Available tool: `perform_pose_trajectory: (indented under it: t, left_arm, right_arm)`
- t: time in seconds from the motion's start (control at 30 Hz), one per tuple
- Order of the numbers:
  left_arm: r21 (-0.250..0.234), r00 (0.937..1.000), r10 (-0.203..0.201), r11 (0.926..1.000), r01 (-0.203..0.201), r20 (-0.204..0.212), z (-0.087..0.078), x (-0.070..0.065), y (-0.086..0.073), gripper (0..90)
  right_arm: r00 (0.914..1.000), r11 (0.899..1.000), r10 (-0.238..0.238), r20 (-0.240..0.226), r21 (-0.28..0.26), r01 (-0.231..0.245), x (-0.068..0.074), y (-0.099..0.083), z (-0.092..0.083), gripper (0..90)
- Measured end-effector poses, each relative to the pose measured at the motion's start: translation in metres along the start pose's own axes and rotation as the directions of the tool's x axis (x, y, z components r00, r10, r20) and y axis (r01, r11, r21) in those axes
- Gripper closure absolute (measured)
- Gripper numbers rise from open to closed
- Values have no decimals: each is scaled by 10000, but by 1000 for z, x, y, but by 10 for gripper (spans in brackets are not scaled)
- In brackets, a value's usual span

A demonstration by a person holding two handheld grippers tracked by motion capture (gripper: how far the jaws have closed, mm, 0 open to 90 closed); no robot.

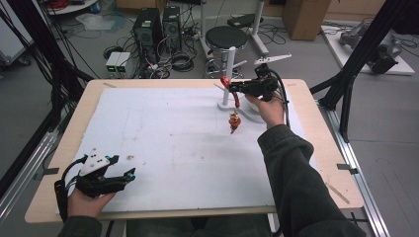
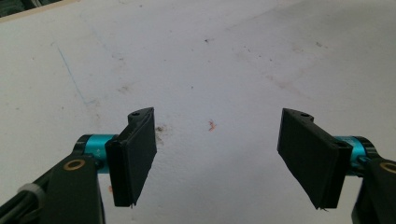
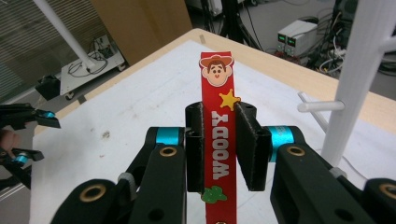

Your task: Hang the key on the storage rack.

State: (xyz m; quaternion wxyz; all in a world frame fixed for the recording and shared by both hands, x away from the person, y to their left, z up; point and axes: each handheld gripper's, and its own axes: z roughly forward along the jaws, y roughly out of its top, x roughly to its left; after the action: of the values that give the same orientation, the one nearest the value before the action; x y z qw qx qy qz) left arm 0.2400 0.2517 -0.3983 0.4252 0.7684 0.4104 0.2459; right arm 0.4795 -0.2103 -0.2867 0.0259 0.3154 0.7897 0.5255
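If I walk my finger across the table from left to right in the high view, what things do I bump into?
Left gripper → dangling orange charm → right gripper, pinching a red strap → the hand holding that gripper.

Soft, even overhead light; faint shadows, slightly blurred, dim room behind.
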Motion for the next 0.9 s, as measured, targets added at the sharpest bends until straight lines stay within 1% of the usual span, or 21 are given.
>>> perform_pose_trajectory:
  t: [0.03, 0.1, 0.13, 0.17, 0.23, 0.3, 0.37, 0.43, 0.6, 0.77, 0.83, 0.9]
  left_arm:
    - [-13, 10000, 6, 10000, -6, 10, 0, 0, 0, 285]
    - [-14, 10000, 11, 10000, -11, 11, 0, 0, 0, 285]
    - [-17, 10000, 4, 10000, -4, 9, 0, 0, 0, 285]
    - [-13, 10000, 5, 10000, -5, 13, 0, 0, 0, 285]
    - [-13, 10000, 9, 10000, -9, 6, 0, 0, 0, 285]
    - [34, 10000, 54, 10000, -54, 45, 0, 0, 0, 285]
    - [22, 10000, 52, 10000, -52, 28, 0, 0, 0, 285]
    - [15, 10000, 45, 10000, -45, 26, 0, 0, 0, 285]
    - [29, 10000, 26, 10000, -26, 6, 0, 0, 0, 285]
    - [14, 10000, 44, 10000, -44, 48, 1, 0, 0, 285]
    - [16, 10000, 25, 10000, -26, 42, 1, 0, 0, 285]
    - [34, 10000, 56, 10000, -56, 47, 1, 0, 0, 285]
  right_arm:
    - [10000, 10000, -33, 31, -9, 33, -2, -1, 1, 752]
    - [9999, 9999, 100, 86, 48, -101, -5, -1, 4, 752]
    - [9999, 10000, 83, 109, 21, -84, -7, -2, 4, 752]
    - [9998, 9998, 199, 101, 36, -200, -8, -2, 5, 753]
    - [9996, 9997, 240, 133, 67, -241, -11, -3, 8, 752]
    - [9993, 9992, 310, 218, 226, -315, -14, -4, 11, 752]
    - [9990, 9991, 374, 229, 190, -379, -18, -5, 13, 752]
    - [9981, 9983, 571, 225, 111, -573, -22, -6, 16, 752]
    - [9971, 9975, 695, 322, 91, -698, -28, -8, 18, 752]
    - [9943, 9953, 951, 472, 131, -958, -36, -11, 20, 752]
    - [9934, 9943, 1041, 484, 178, -1050, -37, -11, 20, 752]
    - [9933, 9943, 1034, 524, 188, -1045, -39, -12, 21, 752]
